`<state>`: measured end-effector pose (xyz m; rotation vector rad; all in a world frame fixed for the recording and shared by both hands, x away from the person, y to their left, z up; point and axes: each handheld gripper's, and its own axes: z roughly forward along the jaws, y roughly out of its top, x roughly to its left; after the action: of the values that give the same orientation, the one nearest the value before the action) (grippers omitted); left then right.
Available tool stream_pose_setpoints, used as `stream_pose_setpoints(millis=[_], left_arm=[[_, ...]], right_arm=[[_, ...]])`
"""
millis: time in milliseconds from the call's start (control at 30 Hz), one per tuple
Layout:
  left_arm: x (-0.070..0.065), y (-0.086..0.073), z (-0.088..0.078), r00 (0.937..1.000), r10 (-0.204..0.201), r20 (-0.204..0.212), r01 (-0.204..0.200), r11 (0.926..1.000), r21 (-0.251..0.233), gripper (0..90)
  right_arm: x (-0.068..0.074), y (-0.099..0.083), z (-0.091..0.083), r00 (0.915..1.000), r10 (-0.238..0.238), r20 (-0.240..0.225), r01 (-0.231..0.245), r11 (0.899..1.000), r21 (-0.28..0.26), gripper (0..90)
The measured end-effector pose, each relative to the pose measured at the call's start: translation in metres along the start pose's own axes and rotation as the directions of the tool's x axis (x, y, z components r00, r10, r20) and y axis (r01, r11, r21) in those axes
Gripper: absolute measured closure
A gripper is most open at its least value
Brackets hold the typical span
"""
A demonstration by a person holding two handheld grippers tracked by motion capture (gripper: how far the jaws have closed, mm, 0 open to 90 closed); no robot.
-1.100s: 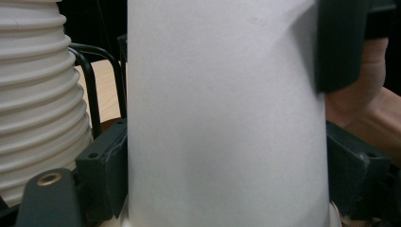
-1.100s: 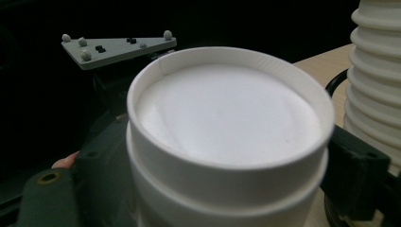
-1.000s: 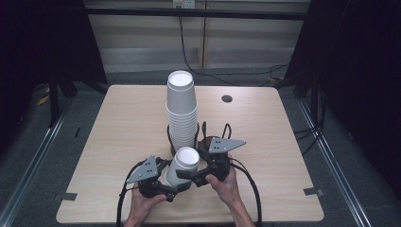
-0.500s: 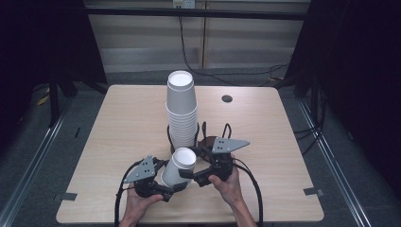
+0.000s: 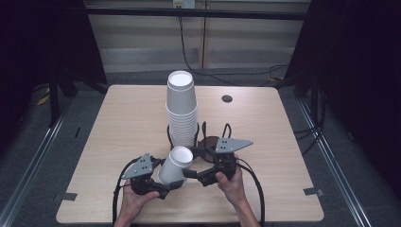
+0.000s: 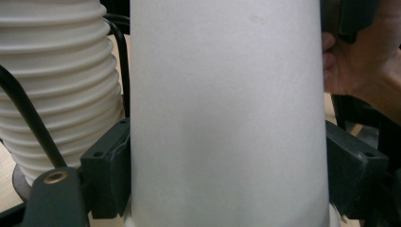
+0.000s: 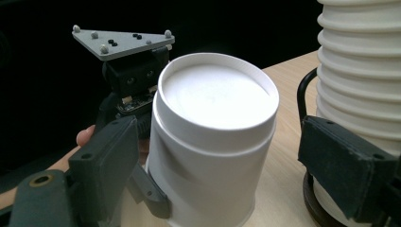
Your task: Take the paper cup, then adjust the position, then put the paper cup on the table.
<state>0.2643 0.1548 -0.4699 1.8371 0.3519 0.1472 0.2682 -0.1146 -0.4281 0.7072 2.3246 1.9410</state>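
White paper cup (image 5: 174, 164), tilted just in front of the tall cup stack (image 5: 181, 111), is clamped by the left gripper (image 5: 158, 182), while the right gripper (image 5: 201, 172) is held wide open around it, seemingly to take it over.

single white paper cup (image 5: 174, 164): upside down, closed base up, tilted toward the tall stack, near table's front edge, clamped at its sides between left gripper's (image 5: 163, 182) jaws | tall stack of nested white paper cups (image 5: 181, 109): upright, inverted, ribbed rims, mid-table in black wire holder (image 5: 204, 137), just behind single cup
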Motion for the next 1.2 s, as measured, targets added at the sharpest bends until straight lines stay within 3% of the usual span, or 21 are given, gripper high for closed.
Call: stream_pose_setpoints(millis=[133,433,800,933,1000,1133,1200], left_arm=[[0.0,0.004,-0.001,0.9998,0.022,0.0,-0.022,0.9989,0.04,17.7],[0.001,0.011,-0.007,0.9993,0.037,-0.001,-0.037,0.9961,0.08,17.7],[0.003,0.015,-0.005,0.9981,0.06,0.014,-0.062,0.9866,0.151,17.9],[0.004,0.017,-0.007,0.9973,0.073,0.012,-0.074,0.9809,0.18,17.9],[0.003,0.022,-0.007,0.9957,0.09,0.022,-0.093,0.9762,0.196,17.9],[0.0,0.029,-0.004,0.9902,0.136,0.029,-0.139,0.9505,0.278,18.0],[0.001,0.03,-0.003,0.9904,0.134,0.035,-0.138,0.9469,0.29,18.0]], right_arm=[[-0.001,-0.004,-0.003,0.9999,-0.002,0.014,0.002,1.0,0.017,12.7],[-0.002,-0.006,-0.013,0.9997,-0.011,0.022,0.011,0.999,0.039,12.7],[-0.003,-0.003,-0.019,0.9995,-0.022,0.025,0.02,0.998,0.064,12.8],[-0.002,0.005,-0.017,0.9984,-0.048,0.032,0.044,0.993,0.109,12.9],[-0.002,0.007,-0.016,0.9981,-0.057,0.026,0.053,0.989,0.136,12.9],[-0.003,0.006,-0.015,0.9983,-0.056,0.014,0.053,0.986,0.16,13.0],[-0.003,0.005,-0.014,0.9987,-0.049,0.013,0.047,0.985,0.167,13.0]])
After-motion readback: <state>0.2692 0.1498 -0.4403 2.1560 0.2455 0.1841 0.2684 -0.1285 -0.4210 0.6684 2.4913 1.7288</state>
